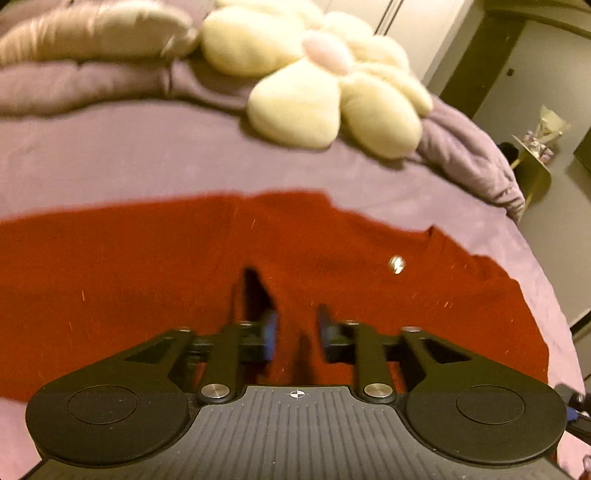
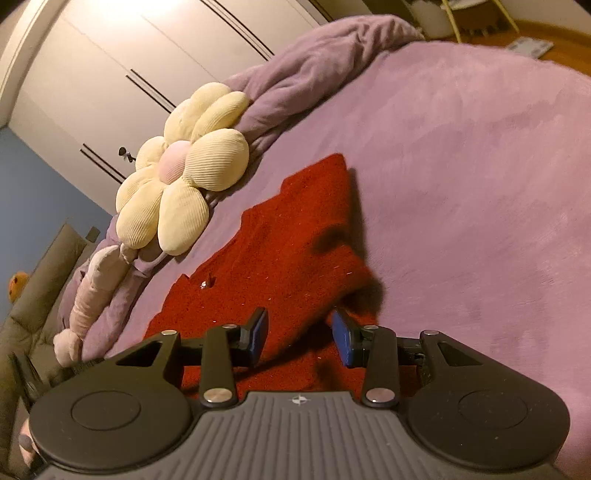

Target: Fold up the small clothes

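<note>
A red knit garment point(image 1: 147, 269) lies spread on the purple bed cover point(image 1: 147, 155), with a small shiny button point(image 1: 396, 264) near its right side. My left gripper point(image 1: 295, 328) is low over the garment with its blue-padded jaws partly apart and red cloth rising between them; whether it grips is unclear. In the right wrist view the same garment point(image 2: 280, 251) lies folded over at its right edge. My right gripper point(image 2: 300, 338) is open, with a raised fold of the garment between the pads.
A cream flower-shaped cushion point(image 1: 325, 81) lies beyond the garment, also in the right wrist view point(image 2: 181, 173). A rolled purple duvet point(image 1: 472, 151) and pale pillow point(image 1: 92, 29) line the head of the bed. A gold side table point(image 1: 535, 162) stands off the bed's right edge. White wardrobe doors point(image 2: 110, 74) stand behind.
</note>
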### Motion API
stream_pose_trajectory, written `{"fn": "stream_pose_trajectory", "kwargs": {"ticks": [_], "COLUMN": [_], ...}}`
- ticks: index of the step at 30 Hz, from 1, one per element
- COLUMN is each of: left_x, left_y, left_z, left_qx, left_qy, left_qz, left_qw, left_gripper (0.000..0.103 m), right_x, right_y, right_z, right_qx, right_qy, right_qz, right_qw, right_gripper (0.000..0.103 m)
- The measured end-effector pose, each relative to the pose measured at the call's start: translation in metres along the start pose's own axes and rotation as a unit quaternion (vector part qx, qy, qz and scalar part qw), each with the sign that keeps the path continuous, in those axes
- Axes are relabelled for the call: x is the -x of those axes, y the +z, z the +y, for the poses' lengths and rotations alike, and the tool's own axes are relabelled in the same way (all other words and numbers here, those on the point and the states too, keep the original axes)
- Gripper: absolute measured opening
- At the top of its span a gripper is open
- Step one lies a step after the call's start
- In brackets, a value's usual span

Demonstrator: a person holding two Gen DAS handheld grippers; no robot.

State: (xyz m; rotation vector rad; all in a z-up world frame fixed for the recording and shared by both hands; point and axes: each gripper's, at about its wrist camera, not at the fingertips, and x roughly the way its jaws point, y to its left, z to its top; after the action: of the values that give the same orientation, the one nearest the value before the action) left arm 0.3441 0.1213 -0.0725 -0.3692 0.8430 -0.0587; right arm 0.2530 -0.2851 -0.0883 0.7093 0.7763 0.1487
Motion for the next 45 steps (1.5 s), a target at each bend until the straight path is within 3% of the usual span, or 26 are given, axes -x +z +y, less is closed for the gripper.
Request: {"fn": "stream_pose_trajectory", "kwargs": {"ticks": [1,4,6,7,12,17,21,22,24,26,28,31,35,40,42,45], "left_x": [-0.004,-0.014,-0.020,-0.022,0.004,0.026,0.029,0.028,0.025,0.018,0.012,-0.002,-0.016,-0.014,-0.009,-0.004], "left_y": [-0.003,-0.005,-0.003,-0.001,0.017,0.039,0.043,0.042,0.040,0.035,0.030,0.022,0.016,0.007,0.006,0.009], "left_z": [0.005,0.021,0.024,0.022,0.014,0.024,0.035,0.037,0.042,0.042,0.037,0.021,0.017,0.036,0.039,0.034], "left_qx": [0.012,0.055,0.073,0.073,0.018,0.024,0.016,0.015,0.021,0.022,0.010,-0.020,-0.017,-0.016,-0.013,-0.030], "left_qy": [-0.005,-0.022,-0.026,-0.029,-0.026,-0.018,0.006,0.010,0.011,0.007,-0.001,-0.003,-0.002,0.018,0.013,0.014], "left_qz": [0.003,0.008,0.012,0.017,-0.030,-0.084,-0.092,-0.091,-0.084,-0.074,-0.065,-0.060,-0.048,-0.040,-0.044,-0.056], "left_qw": [0.9999,0.9982,0.9970,0.9968,0.9991,0.9960,0.9956,0.9957,0.9962,0.9970,0.9978,0.9980,0.9987,0.9989,0.9989,0.9979], "left_gripper": [0.045,0.042,0.010,0.008,0.007,0.007,0.007,0.007,0.007,0.007,0.007,0.007,0.007,0.008,0.008,0.007], "right_x": [-0.003,-0.013,-0.019,-0.021,-0.025,-0.031,-0.042,-0.046,-0.051,-0.054,-0.050,-0.046,-0.062,-0.055,-0.042,-0.017], "right_y": [0.000,-0.001,-0.002,-0.002,-0.003,0.000,0.000,0.000,0.000,0.001,0.002,-0.001,-0.009,-0.007,-0.008,-0.011], "right_z": [-0.001,-0.001,-0.003,-0.003,-0.006,-0.008,-0.008,-0.008,-0.006,-0.003,0.009,0.018,0.025,0.037,0.040,0.045], "right_qx": [-0.011,-0.036,-0.049,-0.055,-0.071,-0.094,-0.123,-0.126,-0.133,-0.115,-0.042,0.037,0.113,0.163,0.157,0.154], "right_qy": [0.005,0.014,0.005,0.002,0.005,0.017,0.032,0.032,0.030,0.005,-0.040,-0.100,-0.144,-0.137,-0.119,-0.092], "right_qz": [0.004,0.009,0.008,0.008,-0.004,-0.015,-0.024,-0.024,-0.031,-0.038,-0.065,-0.100,-0.088,-0.044,-0.030,-0.033], "right_qw": [1.000,0.999,0.999,0.998,0.997,0.995,0.992,0.991,0.990,0.993,0.996,0.989,0.979,0.976,0.980,0.983], "right_gripper": [0.038,0.038,0.038,0.038,0.038,0.038,0.036,0.035,0.020,0.010,0.009,0.008,0.006,0.014,0.020,0.022]}}
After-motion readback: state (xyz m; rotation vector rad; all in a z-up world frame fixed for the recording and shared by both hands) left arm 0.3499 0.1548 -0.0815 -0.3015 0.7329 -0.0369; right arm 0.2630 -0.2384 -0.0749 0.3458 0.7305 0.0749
